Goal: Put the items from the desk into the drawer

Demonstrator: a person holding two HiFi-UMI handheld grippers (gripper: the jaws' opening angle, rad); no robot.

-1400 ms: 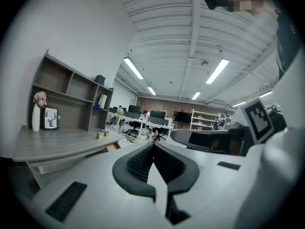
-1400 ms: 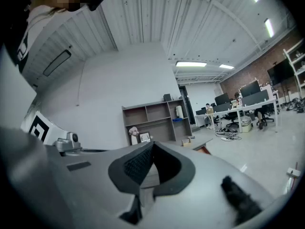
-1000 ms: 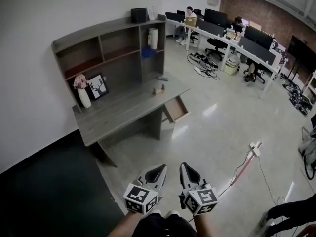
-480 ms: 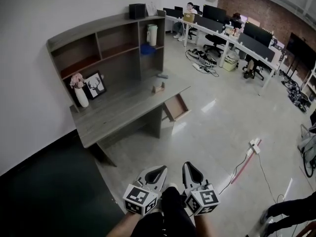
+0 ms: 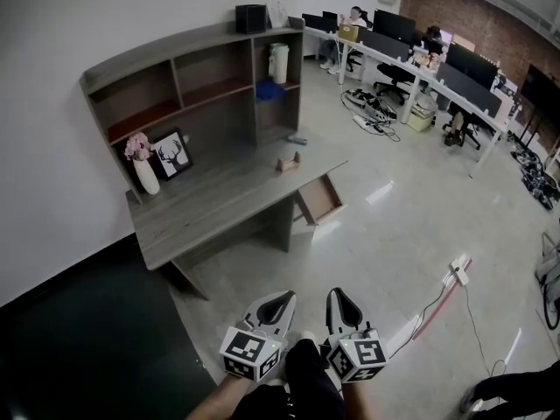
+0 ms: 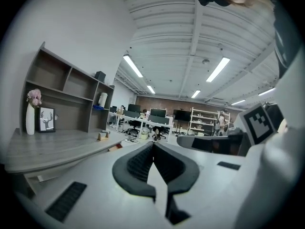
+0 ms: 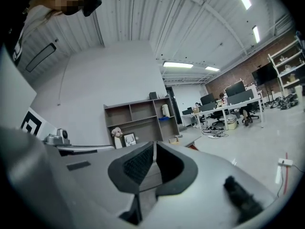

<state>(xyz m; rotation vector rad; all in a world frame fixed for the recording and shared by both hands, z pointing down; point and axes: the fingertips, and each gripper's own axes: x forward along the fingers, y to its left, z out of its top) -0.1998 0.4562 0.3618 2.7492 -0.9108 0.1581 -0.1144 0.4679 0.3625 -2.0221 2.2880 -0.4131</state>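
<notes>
With the left gripper [image 5: 278, 299] and right gripper [image 5: 340, 294] both clenched empty, step closer to the grey wooden desk [image 5: 210, 201], then open one for the small tan block [image 5: 287, 161].

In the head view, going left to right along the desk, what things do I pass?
Vase of pink flowers → framed deer picture → small wooden item → open drawer.
</notes>
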